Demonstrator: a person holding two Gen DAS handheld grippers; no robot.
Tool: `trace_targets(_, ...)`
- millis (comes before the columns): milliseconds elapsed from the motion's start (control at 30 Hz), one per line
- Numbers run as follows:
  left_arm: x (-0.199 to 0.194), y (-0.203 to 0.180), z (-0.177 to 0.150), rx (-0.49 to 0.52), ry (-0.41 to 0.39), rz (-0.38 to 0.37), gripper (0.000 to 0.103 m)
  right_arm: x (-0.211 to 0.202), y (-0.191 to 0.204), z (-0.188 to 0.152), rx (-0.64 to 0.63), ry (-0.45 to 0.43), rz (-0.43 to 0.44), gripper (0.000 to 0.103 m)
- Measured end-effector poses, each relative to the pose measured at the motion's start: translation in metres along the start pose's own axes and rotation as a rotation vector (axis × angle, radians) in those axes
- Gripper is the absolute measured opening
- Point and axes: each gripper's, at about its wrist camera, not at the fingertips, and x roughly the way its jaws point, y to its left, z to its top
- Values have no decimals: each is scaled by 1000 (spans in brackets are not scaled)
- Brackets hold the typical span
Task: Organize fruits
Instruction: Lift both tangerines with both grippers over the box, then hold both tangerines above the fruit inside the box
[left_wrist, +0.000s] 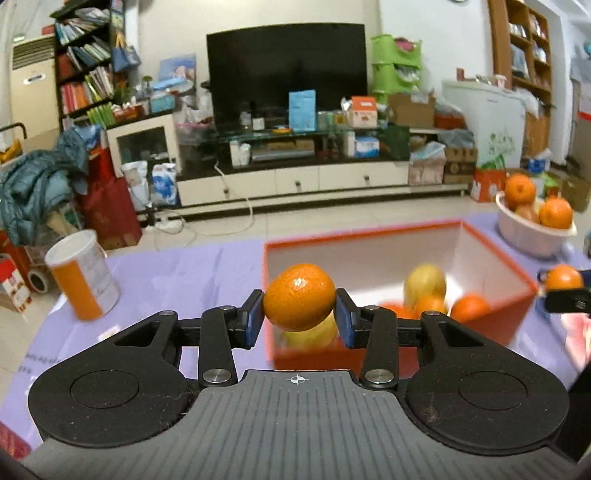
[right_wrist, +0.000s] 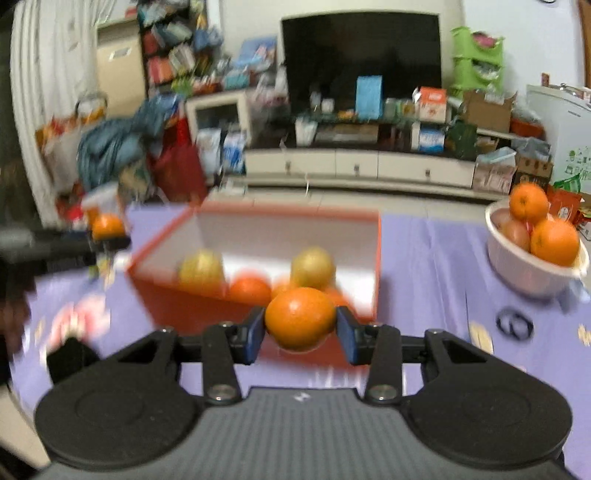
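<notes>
My left gripper (left_wrist: 299, 314) is shut on an orange (left_wrist: 299, 296), held above the near left corner of an orange-red box (left_wrist: 498, 258). The box holds yellow pears (left_wrist: 424, 282) and oranges (left_wrist: 469, 306). My right gripper (right_wrist: 300, 328) is shut on another orange (right_wrist: 300, 317), just in front of the box's (right_wrist: 377, 258) near wall. A white bowl (right_wrist: 524, 269) with oranges (right_wrist: 554, 242) stands at the right; it also shows in the left wrist view (left_wrist: 532, 236). Each gripper shows at the edge of the other's view, the right gripper (left_wrist: 563, 291) and the left gripper (right_wrist: 107, 236).
The table wears a purple cloth (left_wrist: 184, 273). An orange and white can (left_wrist: 83, 277) stands at its far left. A dark ring (right_wrist: 514, 325) lies on the cloth near the bowl. Beyond the table are a TV stand (left_wrist: 295, 177) and room clutter.
</notes>
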Motion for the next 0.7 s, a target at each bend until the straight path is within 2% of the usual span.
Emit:
trace_targets(167, 42, -31, 18, -21, 44, 10, 10, 54, 12, 34, 24, 22, -49, 42)
trace_targets(367, 70, -45, 10, -22, 96, 57, 10, 88, 26, 24, -31, 73, -82, 42)
trace_targets(467, 80, -42, 7, -54, 114, 63, 10, 94, 24, 20, -31, 94, -98, 42)
trace_targets(700, 92, -46, 4, -47, 136, 70, 10, 105, 20, 16, -42, 120, -117, 42)
